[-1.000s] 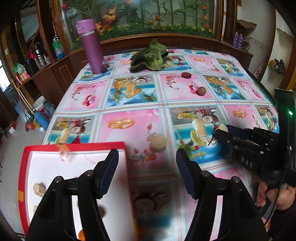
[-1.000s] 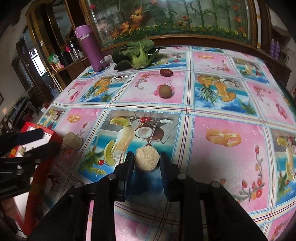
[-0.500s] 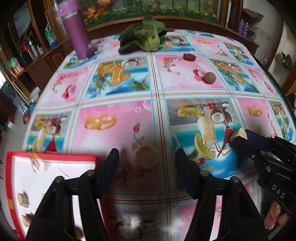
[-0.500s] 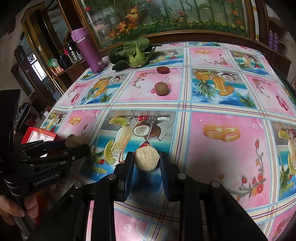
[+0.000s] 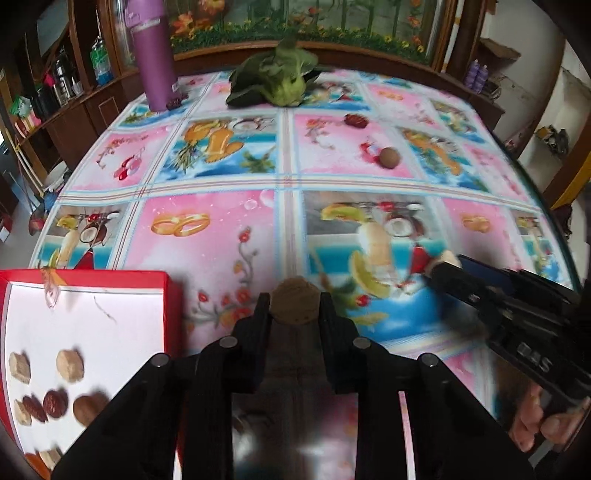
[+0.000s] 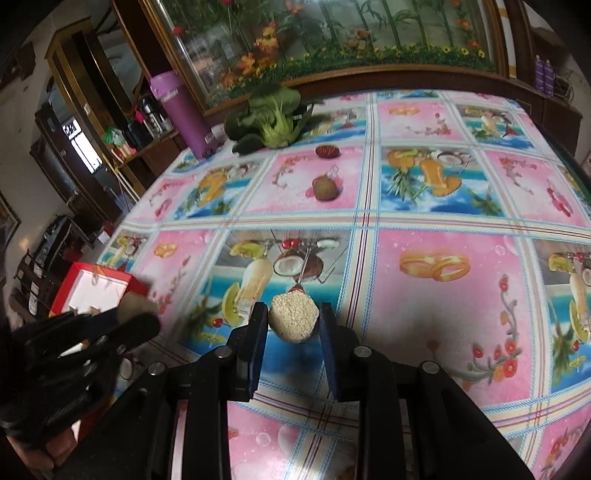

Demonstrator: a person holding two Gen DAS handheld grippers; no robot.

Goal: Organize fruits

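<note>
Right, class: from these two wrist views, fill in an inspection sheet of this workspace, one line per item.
Surface: table under a fruit-print tablecloth.
Job's things: red tray at the near left edge holding several pieces; brown round fruit and dark red fruit loose farther back.
Clutter: leafy green vegetable; purple flask.
Grippers: left hand-held gripper closing, pads against a brown lump; right hand-held gripper shut on a pale grainy lump.
Cables: nothing seen.
Surroundings: wooden cabinets and a flower mural behind the table.
</note>
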